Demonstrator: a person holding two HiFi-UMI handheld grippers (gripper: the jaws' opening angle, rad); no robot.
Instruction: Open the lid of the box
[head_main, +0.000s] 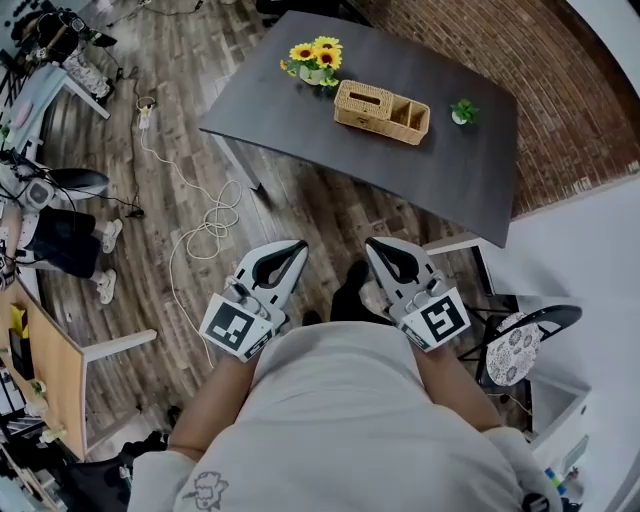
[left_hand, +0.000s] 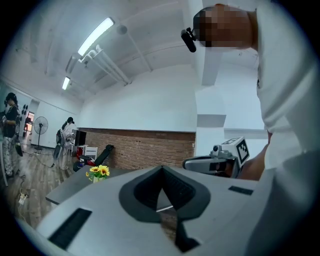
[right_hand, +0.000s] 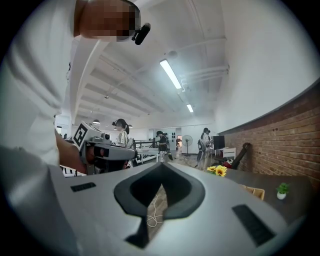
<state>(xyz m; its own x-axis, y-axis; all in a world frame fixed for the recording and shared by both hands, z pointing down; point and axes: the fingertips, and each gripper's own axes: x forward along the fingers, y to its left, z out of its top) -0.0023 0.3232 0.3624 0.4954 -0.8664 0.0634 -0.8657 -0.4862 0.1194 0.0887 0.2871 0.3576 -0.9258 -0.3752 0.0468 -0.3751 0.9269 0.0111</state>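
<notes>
Head view, box (head_main: 380, 111) on table (head_main: 455, 175), wood floor (head_main: 195, 75)

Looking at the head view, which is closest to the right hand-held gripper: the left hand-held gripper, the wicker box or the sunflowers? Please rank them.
1. Left hand-held gripper, just beside the right hand-held gripper.
2. Box, straight ahead.
3. Sunflowers, beyond the box, to the left.

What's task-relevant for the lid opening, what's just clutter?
Job in hand:
- wicker box on the dark table
- left gripper, shut
- right gripper, shut

Lying about:
- sunflowers
- small green plant
- chair
</notes>
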